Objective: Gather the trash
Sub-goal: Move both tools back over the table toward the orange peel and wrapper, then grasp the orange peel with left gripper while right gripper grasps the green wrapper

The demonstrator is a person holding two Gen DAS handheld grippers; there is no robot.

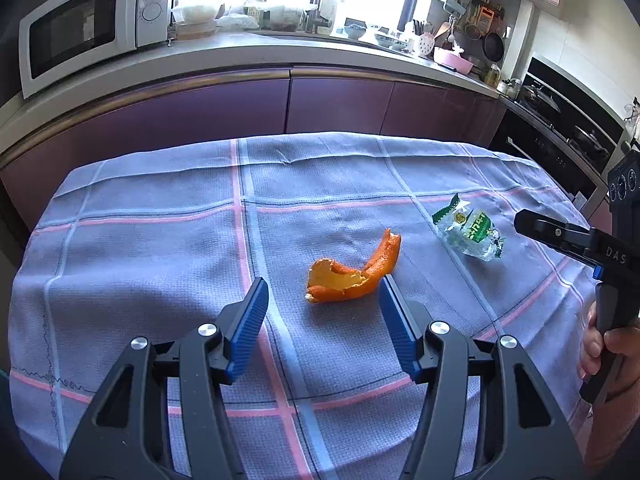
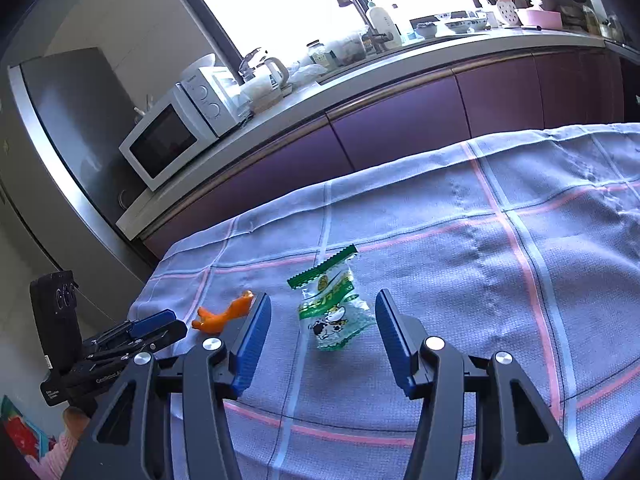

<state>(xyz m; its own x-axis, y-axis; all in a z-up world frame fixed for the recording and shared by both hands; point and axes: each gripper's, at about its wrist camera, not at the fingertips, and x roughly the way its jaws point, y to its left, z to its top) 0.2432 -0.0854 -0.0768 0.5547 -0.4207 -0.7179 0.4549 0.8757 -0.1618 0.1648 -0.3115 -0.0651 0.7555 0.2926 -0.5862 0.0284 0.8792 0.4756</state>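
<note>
1. Two trash pieces lay on the checked tablecloth (image 1: 160, 240): orange peel (image 1: 354, 276) and clear snack wrapper (image 2: 332, 312).
2. Left gripper (image 1: 324, 300) gaped empty before the peel.
3. Right gripper (image 2: 322, 312) stood parted, empty, around the wrapper.

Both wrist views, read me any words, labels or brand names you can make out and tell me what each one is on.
"DAS": on the right hand-held gripper body.
Microwave brand: too small to read.
Snack wrapper print: blurred, unreadable.
White lettering on the left hand-held gripper body: too blurred to read.
</note>
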